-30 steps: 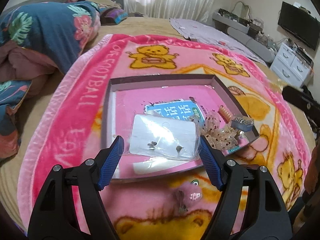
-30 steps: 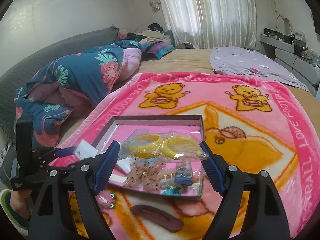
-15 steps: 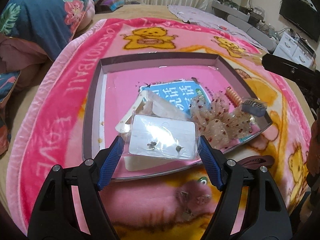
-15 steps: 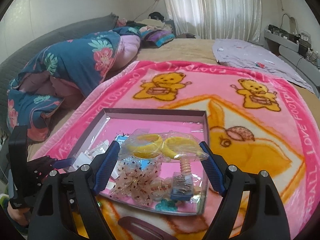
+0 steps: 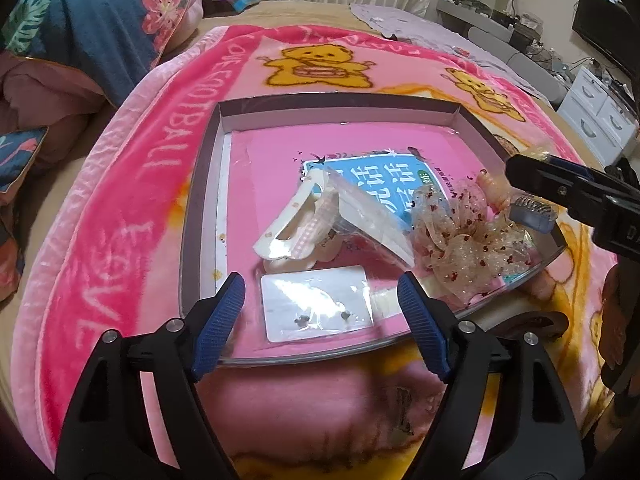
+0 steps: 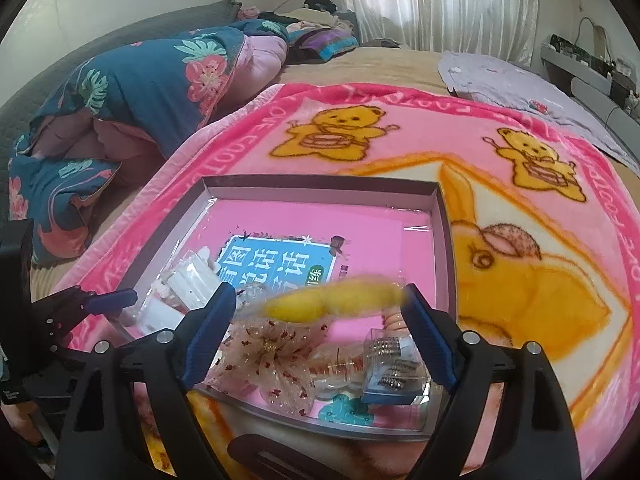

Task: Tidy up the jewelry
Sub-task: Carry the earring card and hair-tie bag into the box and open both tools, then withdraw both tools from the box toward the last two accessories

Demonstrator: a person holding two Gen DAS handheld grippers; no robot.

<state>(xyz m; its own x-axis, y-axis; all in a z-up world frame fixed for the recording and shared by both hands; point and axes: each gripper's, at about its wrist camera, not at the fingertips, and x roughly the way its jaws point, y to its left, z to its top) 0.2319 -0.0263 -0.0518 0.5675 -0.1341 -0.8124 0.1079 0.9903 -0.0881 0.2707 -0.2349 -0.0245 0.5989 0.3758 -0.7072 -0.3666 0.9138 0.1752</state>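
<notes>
A shallow grey tray (image 5: 200, 184) with a pink floor lies on the pink bear blanket. My left gripper (image 5: 320, 308) is open just above its near edge; a white earring card in a clear bag (image 5: 316, 306) lies flat in the tray between the fingers, free of them. A cream hair clip (image 5: 288, 220), a sheer spotted scrunchie (image 5: 460, 240) and a small clear box of clips (image 5: 532, 210) lie in the tray. My right gripper (image 6: 316, 312) is open over the tray (image 6: 444, 240); a blurred yellow bagged item (image 6: 332, 302) is between its fingers, seemingly loose.
A blue and pink floral quilt (image 6: 152, 80) is heaped at the left. A dark hair clip (image 6: 260, 456) lies on the blanket in front of the tray. A lilac cloth (image 6: 520, 80) lies at the far right. White drawers (image 5: 596, 116) stand beside the bed.
The left gripper let go of the earring card, which now lies in the tray. The yellow bag has slipped from the right gripper's fingers and blurs as it drops. Both grippers moved closer to the tray.
</notes>
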